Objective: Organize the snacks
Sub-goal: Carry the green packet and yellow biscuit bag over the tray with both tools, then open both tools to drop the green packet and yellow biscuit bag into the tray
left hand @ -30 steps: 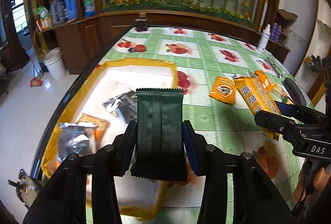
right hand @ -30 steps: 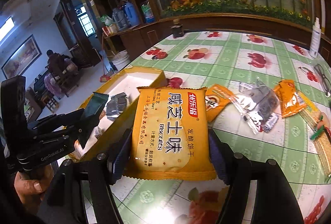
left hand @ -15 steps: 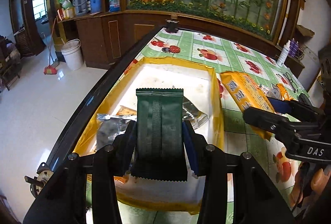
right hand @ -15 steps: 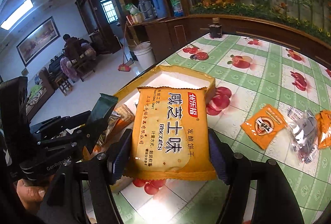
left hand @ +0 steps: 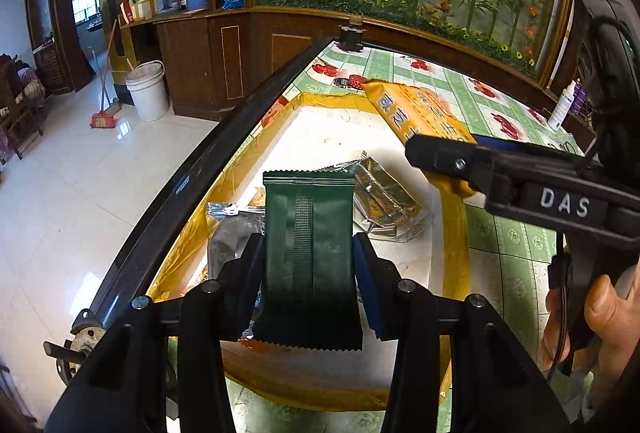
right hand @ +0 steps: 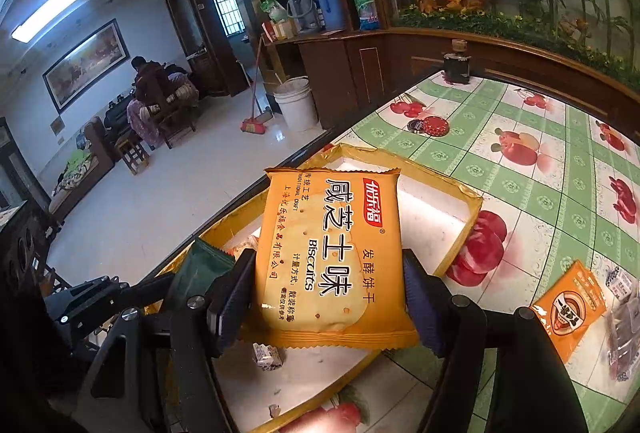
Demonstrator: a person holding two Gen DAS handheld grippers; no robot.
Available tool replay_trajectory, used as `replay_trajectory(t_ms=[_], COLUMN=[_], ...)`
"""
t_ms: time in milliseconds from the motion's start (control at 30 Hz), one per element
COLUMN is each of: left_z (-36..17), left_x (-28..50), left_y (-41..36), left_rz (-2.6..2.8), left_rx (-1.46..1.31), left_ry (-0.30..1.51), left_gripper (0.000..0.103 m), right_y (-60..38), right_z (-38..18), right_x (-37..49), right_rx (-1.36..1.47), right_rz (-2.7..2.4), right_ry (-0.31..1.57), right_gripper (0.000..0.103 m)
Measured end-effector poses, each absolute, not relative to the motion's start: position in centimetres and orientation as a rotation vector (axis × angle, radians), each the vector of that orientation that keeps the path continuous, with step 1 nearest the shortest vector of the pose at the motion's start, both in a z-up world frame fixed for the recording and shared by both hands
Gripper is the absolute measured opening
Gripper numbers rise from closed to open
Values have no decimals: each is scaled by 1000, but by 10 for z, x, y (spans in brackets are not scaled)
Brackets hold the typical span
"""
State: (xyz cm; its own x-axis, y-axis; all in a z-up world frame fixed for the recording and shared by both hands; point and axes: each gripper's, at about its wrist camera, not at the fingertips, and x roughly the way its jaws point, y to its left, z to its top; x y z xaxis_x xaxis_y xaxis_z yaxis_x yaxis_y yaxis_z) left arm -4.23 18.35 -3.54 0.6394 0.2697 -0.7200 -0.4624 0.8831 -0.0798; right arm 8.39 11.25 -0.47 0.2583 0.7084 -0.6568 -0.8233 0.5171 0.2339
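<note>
My left gripper [left hand: 308, 265] is shut on a dark green snack packet [left hand: 309, 233] and holds it over the yellow-rimmed white tray [left hand: 320, 101]. My right gripper [right hand: 328, 297] is shut on an orange biscuit pack [right hand: 330, 253] above the same tray [right hand: 468, 201]. The right gripper with the orange pack [left hand: 416, 109] shows at the right of the left wrist view. The green packet [right hand: 200, 265] shows at the left of the right wrist view. Silver packets [left hand: 384, 193] and another silver one [left hand: 228, 233] lie in the tray.
The tray sits at the table's left edge, by the dark table rim [left hand: 200, 169], with the floor below. A small orange packet [right hand: 568, 313] and clear-wrapped snacks [right hand: 624, 329] lie on the tablecloth to the right. A red tin [right hand: 434, 125] and a dark jar [right hand: 456, 67] stand farther back.
Both grippers have moved left with their packets, from over the tablecloth to over the tray. The right gripper's orange pack now hangs above the tray's far part.
</note>
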Motion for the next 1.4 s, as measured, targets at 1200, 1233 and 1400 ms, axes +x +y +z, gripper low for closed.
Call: replay_trajectory(t_ms=[1200, 1233, 1400], left_z=[-45, -45, -43], left_x=[-24, -24, -26], left_y=[168, 167, 161], left_rz=[390, 402, 440], left_rx=[-238, -225, -195], left_ry=[825, 831, 821], left_gripper=[47, 51, 79], right_y=[122, 115, 70], right_z=[-31, -28, -19], right_x=[112, 112, 113], right_rx=[-168, -159, -93], right_rz=[964, 954, 895], right_ry=[857, 851, 825], right_gripper=[71, 74, 79])
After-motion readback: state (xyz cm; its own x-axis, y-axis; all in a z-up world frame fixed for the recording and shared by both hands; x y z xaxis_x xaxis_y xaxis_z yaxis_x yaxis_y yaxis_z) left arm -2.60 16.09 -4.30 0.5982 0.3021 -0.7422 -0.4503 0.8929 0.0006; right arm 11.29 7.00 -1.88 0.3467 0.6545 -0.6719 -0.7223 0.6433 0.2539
